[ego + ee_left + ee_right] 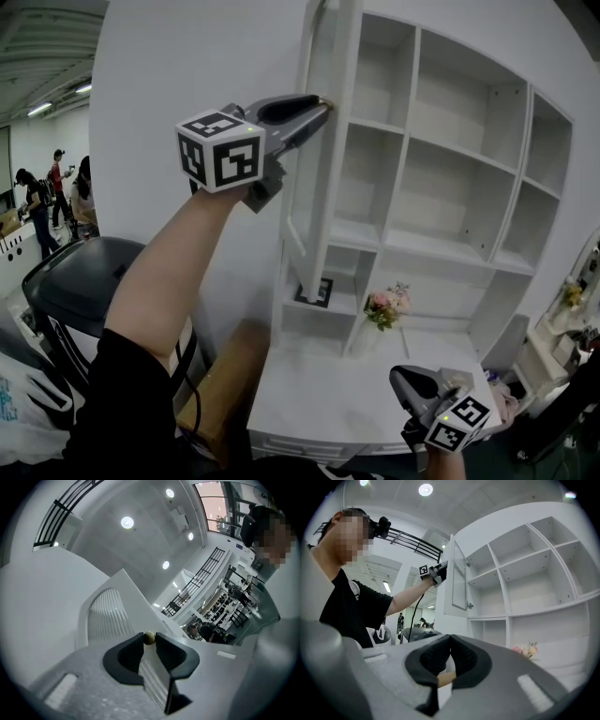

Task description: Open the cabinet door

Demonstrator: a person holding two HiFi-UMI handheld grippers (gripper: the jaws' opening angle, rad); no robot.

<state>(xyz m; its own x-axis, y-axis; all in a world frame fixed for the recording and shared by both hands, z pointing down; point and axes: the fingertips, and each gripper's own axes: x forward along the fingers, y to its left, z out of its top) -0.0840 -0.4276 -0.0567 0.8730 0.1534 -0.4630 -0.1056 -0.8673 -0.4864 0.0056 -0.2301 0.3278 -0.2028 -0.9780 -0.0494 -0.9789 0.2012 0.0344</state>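
Observation:
The white cabinet door (319, 187) stands swung out from the shelf unit and shows almost edge-on in the head view. My left gripper (319, 101) is raised at its upper edge. In the left gripper view, that left gripper (149, 636) has a small brass knob (149, 638) pinched between its two tips, with the door's slatted panel (108, 616) behind it. The right gripper view shows the door (458, 583) open and my left gripper (443, 569) at its edge. My right gripper (398, 378) hangs low over the counter, jaws shut and empty (450, 638).
Open white shelves (450, 187) fill the cabinet. A small bunch of pink flowers (384, 307) and a framed marker card (317, 292) sit in the lower part. A white counter (319, 394) lies below. A dark chair (84, 281) and a wooden box (225, 375) stand left.

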